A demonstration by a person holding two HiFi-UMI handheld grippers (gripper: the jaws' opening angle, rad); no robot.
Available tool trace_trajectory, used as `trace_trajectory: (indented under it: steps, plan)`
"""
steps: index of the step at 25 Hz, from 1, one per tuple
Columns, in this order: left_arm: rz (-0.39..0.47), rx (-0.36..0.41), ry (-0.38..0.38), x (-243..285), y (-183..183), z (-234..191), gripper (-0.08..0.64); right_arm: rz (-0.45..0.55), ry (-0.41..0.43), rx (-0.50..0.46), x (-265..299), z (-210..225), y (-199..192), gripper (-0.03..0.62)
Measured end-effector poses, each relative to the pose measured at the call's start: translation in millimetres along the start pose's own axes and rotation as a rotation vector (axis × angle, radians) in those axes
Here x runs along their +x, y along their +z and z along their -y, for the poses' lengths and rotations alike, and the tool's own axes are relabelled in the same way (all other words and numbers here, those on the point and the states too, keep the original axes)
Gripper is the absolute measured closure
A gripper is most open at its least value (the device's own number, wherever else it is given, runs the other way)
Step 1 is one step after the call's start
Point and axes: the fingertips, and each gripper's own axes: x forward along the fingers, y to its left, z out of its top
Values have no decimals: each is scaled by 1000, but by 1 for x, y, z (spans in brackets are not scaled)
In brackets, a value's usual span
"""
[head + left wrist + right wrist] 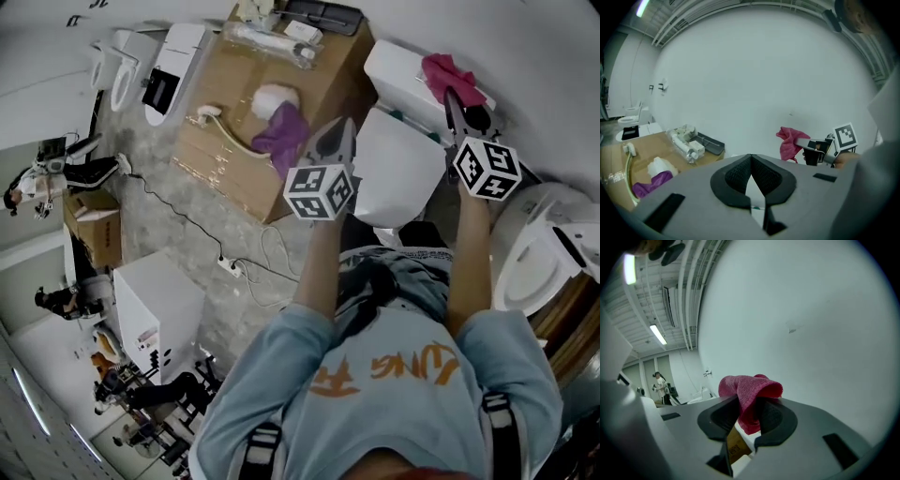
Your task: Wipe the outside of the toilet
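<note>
right gripper (749, 409): clamped on pink cloth (750, 389), seemingly soft, light, held at fold | left gripper (751, 161): jaws together, empty | toilet (398, 178): probably hard, slippery

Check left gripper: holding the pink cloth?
No, the left gripper is shut and empty; the pink cloth is clamped in the right gripper.
</note>
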Motion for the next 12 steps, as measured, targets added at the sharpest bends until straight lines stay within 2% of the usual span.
trace_trajectory:
  steps: [3, 6, 9, 12]
  plan:
    - [19, 3, -64, 22, 20, 12, 535, 8, -69, -103, -8, 13, 22, 472]
    - [6, 13, -140, 50, 32, 31, 535, 5, -148, -136, -19, 35, 37, 472]
    - [-26, 25, -193, 69, 27, 40, 535, -32, -194, -123, -16, 51, 25, 472]
    - [-67, 11, -199, 80, 14, 29, 535, -76, -194, -102, -5, 49, 2, 472]
